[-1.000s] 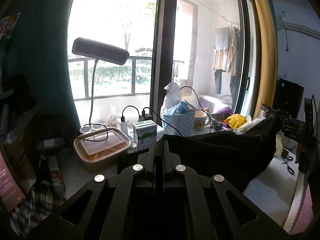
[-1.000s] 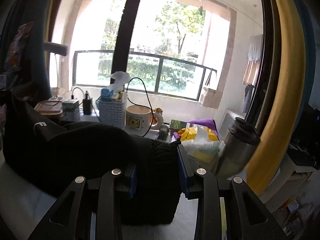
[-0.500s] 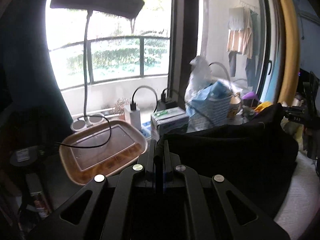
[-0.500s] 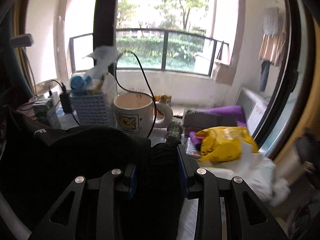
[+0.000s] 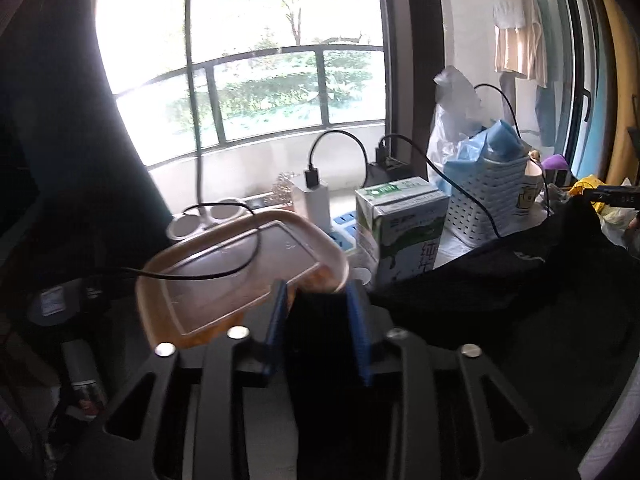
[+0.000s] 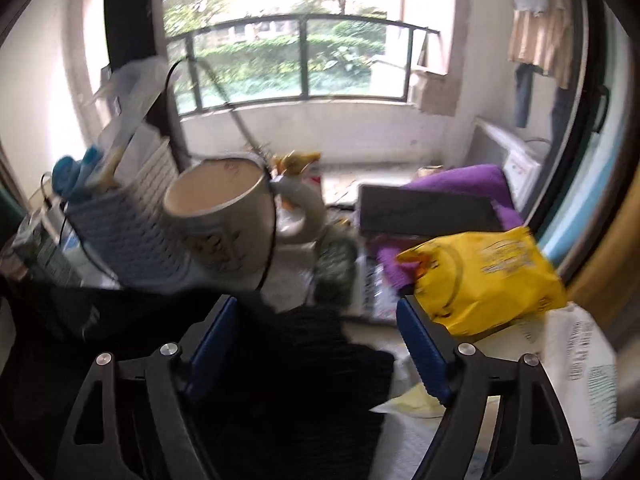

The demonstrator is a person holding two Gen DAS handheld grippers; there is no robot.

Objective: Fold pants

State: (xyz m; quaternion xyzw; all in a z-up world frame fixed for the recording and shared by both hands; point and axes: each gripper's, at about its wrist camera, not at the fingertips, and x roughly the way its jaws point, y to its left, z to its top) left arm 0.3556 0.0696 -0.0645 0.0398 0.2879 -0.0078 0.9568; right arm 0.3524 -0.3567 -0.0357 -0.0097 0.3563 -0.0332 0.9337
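The black pants (image 5: pixel 520 300) lie in a heap on the white surface, up against the clutter by the window. My left gripper (image 5: pixel 316 300) hangs over the heap's left end. Its jaws are opening, and black cloth lies loose between the blue pads (image 5: pixel 277 320). In the right wrist view the right gripper (image 6: pixel 316 308) is over the other end of the pants (image 6: pixel 304 360). Its jaws are opening too and stand wide. A fold of cloth sits between the pads (image 6: pixel 420 344) without touching them.
Just past the left gripper are a clear brown container lid (image 5: pixel 240 272), a milk carton (image 5: pixel 400 228) and a white basket (image 5: pixel 488 192). Ahead of the right gripper stand a mug (image 6: pixel 224 216) and a yellow bag (image 6: pixel 488 276). Black charger cables (image 5: pixel 460 192) trail across them.
Both grippers moved forward and down toward the clutter by the window. Both were shut on the black cloth; their jaws have now come apart and the cloth lies loose.
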